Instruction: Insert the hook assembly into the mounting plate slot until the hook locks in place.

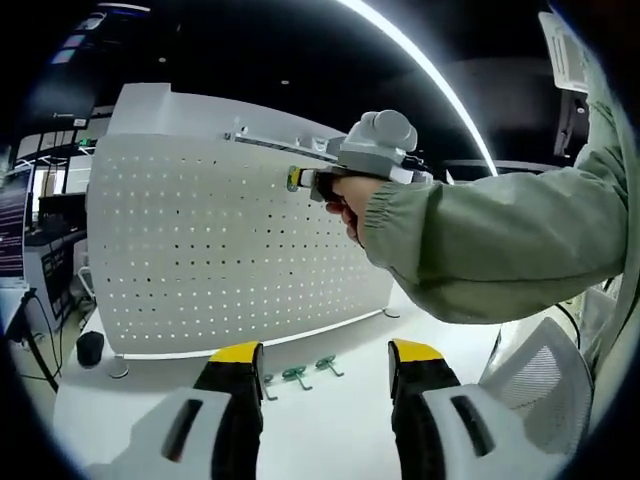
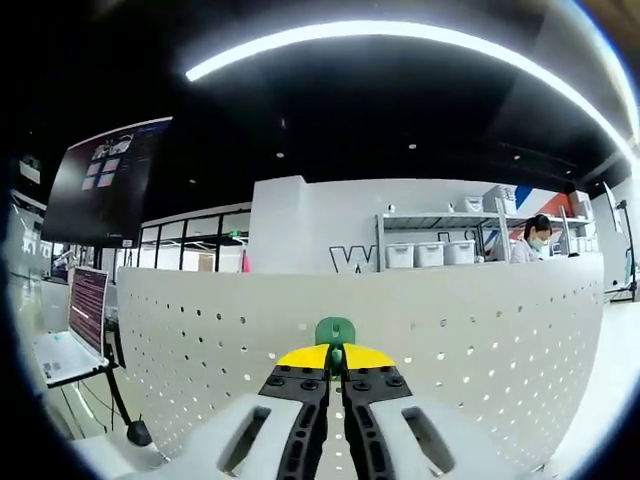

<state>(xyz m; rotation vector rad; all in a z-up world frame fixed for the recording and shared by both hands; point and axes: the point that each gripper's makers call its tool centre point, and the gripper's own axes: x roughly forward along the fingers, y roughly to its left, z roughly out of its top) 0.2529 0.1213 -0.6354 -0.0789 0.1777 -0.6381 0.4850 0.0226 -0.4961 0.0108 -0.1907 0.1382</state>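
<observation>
The white perforated mounting plate [image 1: 220, 250] stands upright on a white table. In the right gripper view it fills the lower half as a plate [image 2: 480, 330] very close ahead. My right gripper [image 2: 335, 356] is shut on a green hook [image 2: 335, 330], whose top pokes out above the yellow tips, right at the plate's face. In the left gripper view that right gripper [image 1: 297, 180] is held by a hand in a green sleeve against the plate's upper right part. My left gripper [image 1: 325, 352] hangs open over the table, nothing between its jaws.
Three spare green hooks [image 1: 296, 376] lie on the table [image 1: 330, 430] below the plate, just beyond my left jaws. A laptop [image 2: 85, 310] stands to the plate's left. A white mesh chair [image 1: 545, 385] is at the right. Shelves and a person [image 2: 530, 240] are far behind.
</observation>
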